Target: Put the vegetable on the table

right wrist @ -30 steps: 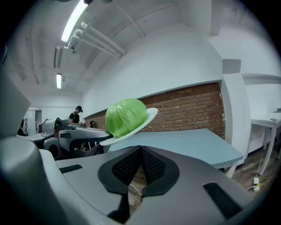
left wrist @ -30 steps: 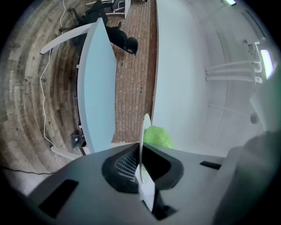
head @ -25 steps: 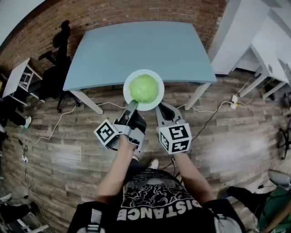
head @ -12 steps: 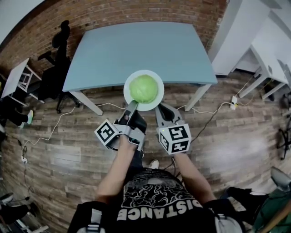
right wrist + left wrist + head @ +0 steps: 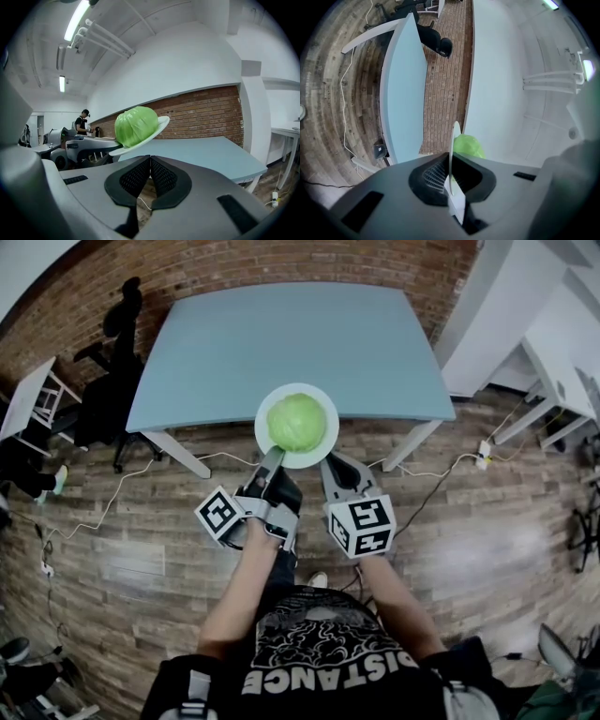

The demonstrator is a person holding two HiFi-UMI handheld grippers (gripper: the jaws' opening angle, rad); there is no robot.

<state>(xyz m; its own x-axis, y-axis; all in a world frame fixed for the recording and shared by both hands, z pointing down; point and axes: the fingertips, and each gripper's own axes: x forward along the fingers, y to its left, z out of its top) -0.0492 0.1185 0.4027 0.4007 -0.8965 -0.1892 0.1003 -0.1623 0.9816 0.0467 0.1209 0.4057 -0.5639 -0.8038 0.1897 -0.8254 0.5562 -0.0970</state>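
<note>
Two grippers face the counter point(image 5: 281, 343). The left gripper point(image 5: 270, 461) has its fingers clamped on the near rim of a white plate point(image 5: 263, 432). The plate carries the cabbage point(image 5: 296, 422) in the air above the counter's near edge. Just beside it, the right gripper point(image 5: 337, 470) has its fingers together on nothing. The counter lies straight ahead, and I judge the way unobstructed.

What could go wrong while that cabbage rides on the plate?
Only the left claw pinches the plate, at its rim, so it may sag or slip. The cabbage is round and loose; the plate looks tilted in the right gripper view, so it might roll off. The right claw is shut and empty, no help.
</note>
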